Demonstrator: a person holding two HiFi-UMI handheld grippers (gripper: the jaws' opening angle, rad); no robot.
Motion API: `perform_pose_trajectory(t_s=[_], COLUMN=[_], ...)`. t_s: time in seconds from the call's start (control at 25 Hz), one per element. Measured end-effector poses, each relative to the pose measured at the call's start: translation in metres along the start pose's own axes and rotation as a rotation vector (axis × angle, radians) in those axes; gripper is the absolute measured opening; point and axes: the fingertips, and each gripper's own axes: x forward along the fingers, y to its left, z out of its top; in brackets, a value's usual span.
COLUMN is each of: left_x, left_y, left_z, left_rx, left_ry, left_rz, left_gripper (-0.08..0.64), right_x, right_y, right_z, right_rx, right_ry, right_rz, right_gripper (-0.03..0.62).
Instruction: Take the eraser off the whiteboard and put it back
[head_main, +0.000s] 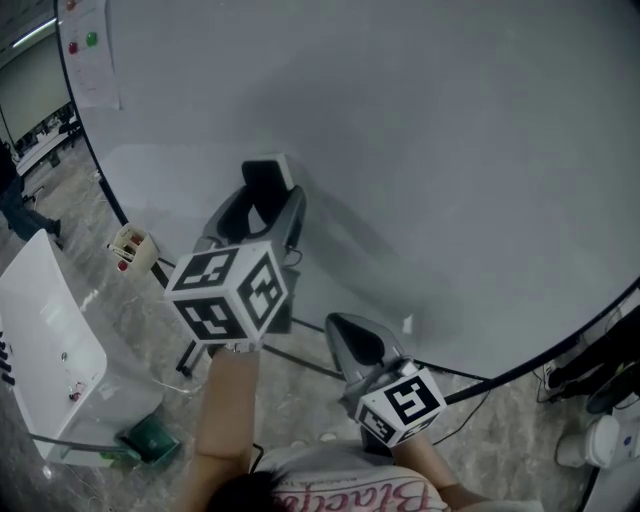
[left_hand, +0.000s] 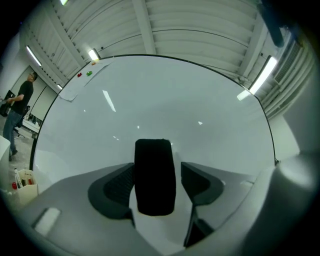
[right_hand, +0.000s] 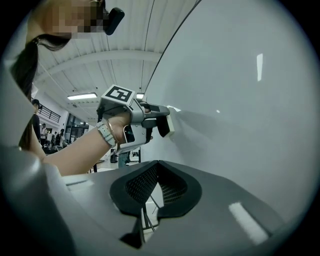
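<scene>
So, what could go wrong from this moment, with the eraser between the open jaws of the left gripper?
1. The left gripper stands open around the eraser, with one pad very near it; pulling back askew could drag it off the whiteboard.
2. Whether the eraser really holds on the board cannot be seen; it may slide or fall.

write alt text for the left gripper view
A black eraser rests against the whiteboard between the open jaws of the left gripper, with a gap showing on the right. A person stands at the far left edge.
</scene>
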Motion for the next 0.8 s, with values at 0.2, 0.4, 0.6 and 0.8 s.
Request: perform_pose_trajectory(t_s=[0.2, 0.4, 0.6, 0.8], left_x=[0.004, 0.005, 0.002, -0.006], left_y=[0.008, 0.008, 0.007, -0.001], left_z=[0.002, 0.002, 0.001, -0.004], left_rx=[0.005, 0.000, 0.004, 0.001], left_ry=[0.001, 0.012, 0.015, 0.004], left_rz=[0.055, 0.059, 0.059, 0.036], left_gripper=[0.235, 0.229, 0.225, 0.225], right_x=[-0.003, -0.006, -0.011, -0.015], right_y=[-0.003, -0.007, -0.005, -0.006], right_z=[-0.001, -0.004, -0.005, -0.008], right_rx=[0.000, 0.008, -0.001, 0.001], right_ry=[0.002, 0.008, 0.013, 0.017], right_rz=[0.005, 0.000, 0.006, 0.005], right_gripper=[0.002, 0.002, 0.002, 0.002])
